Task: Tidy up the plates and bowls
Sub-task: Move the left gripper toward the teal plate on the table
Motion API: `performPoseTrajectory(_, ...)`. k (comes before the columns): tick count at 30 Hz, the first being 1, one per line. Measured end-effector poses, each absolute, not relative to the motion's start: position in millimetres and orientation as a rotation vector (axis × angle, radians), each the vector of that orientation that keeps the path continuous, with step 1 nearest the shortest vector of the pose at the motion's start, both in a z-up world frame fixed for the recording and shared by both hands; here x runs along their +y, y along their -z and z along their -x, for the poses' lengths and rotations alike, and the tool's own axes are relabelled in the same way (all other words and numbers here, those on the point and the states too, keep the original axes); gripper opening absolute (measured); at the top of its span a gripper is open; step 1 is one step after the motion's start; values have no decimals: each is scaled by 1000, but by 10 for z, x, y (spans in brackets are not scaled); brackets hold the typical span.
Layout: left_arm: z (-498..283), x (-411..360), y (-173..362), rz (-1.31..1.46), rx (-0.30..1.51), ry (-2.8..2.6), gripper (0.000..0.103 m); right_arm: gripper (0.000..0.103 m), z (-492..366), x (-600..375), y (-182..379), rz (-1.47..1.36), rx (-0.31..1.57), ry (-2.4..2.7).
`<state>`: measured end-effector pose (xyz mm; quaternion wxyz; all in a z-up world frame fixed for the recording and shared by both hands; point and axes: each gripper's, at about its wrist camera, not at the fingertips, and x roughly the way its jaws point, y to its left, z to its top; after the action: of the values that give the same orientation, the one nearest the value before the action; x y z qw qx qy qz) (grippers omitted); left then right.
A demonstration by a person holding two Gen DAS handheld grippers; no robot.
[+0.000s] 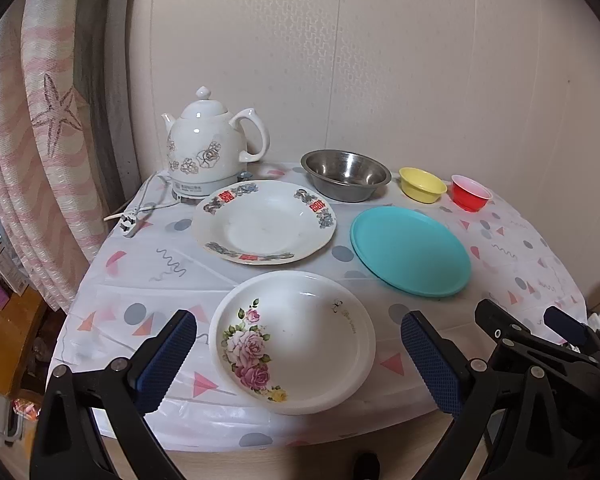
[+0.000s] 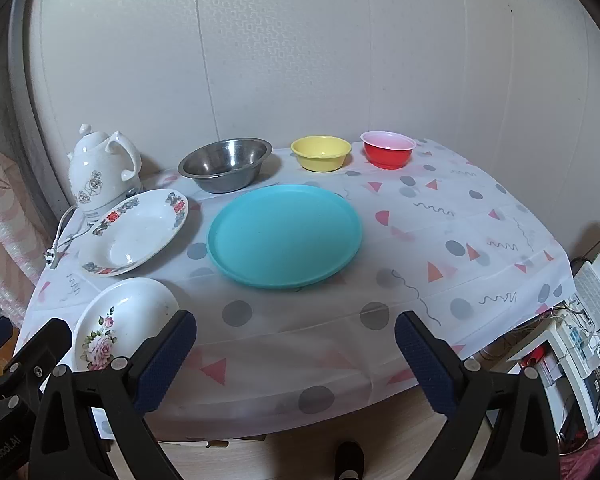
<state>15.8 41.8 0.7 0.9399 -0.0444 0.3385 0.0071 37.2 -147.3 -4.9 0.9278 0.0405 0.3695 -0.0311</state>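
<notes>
On the table lie a white rose-pattern plate (image 1: 296, 340) (image 2: 120, 320) at the front left, a white plate with red marks (image 1: 264, 222) (image 2: 134, 232) behind it, and a teal plate (image 1: 410, 250) (image 2: 284, 236). At the back stand a steel bowl (image 1: 346, 176) (image 2: 226, 164), a yellow bowl (image 1: 422, 185) (image 2: 321, 153) and a red bowl (image 1: 471, 193) (image 2: 388, 149). My left gripper (image 1: 298, 360) is open and empty, its fingers on either side of the rose plate, above the front edge. My right gripper (image 2: 296, 360) is open and empty, in front of the teal plate.
A white ceramic kettle (image 1: 208, 148) (image 2: 100, 168) with cord and plug (image 1: 130, 222) stands at the back left. A patterned tablecloth (image 2: 460, 240) covers the table. A curtain (image 1: 32, 160) hangs left; white electronic devices (image 2: 580, 344) sit on the right beside the table.
</notes>
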Motion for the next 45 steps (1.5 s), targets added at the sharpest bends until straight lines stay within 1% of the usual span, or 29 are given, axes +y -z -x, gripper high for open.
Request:
performPoseTrajectory(6,-206,396,16,93,701,7,103,102,-415,-1498,70,-116,817,57)
performPoseTrajectory(12,-301,403,68,169,723,114,103,102,-452,-1549,96,-135,810,50)
performPoseTrajectory(19,-510,297,68,147,756,159,103,101,-644,-1781,157,-146,832,6)
performPoseTrajectory(22,-668,317,82,179,775,172,103,98,-800,-2009,154,-195,828,-30)
performPoseTrajectory(24,-763,316,88,188,786,192,101,92,-928,-2178,171,-216,823,-50)
performPoseTrajectory(25,-811,304,82,192,787,201,99,86,-997,-2252,183,-235,821,-61)
performPoseTrajectory(26,-854,283,80,192,789,206,98,83,-1069,-2321,199,-244,831,-64)
performPoseTrajectory(30,-1074,91,75,153,804,195,98,75,-1449,-2616,320,-256,901,-86)
performPoseTrajectory(32,-1223,39,117,184,839,192,94,69,-1642,-2715,400,-241,951,-86)
performPoseTrajectory(33,-1291,22,146,209,858,192,88,68,-1725,-2745,438,-229,973,-87)
performPoseTrajectory(34,-1378,-7,181,229,878,186,86,64,-1815,-2765,468,-221,987,-95)
performPoseTrajectory(35,-1436,-26,206,236,891,179,86,61,-1910,-2783,497,-207,1003,-100)
performPoseTrajectory(37,-1546,-98,248,236,909,169,81,56,-2090,-2809,561,-181,1033,-131)
performPoseTrajectory(39,-1636,-149,281,251,916,164,80,51,-2230,-2828,611,-161,1049,-166)
performPoseTrajectory(41,-1720,-181,329,268,933,149,68,38,-2373,-2831,646,-142,1047,-198)
performPoseTrajectory(43,-1800,-212,383,274,955,130,54,35,-2482,-2830,706,-131,1069,-239)
performPoseTrajectory(44,-1842,-229,418,274,967,116,51,35,-2557,-2827,747,-120,1084,-262)
performPoseTrajectory(45,-1881,-246,447,275,976,107,46,35,-2605,-2820,768,-114,1089,-276)
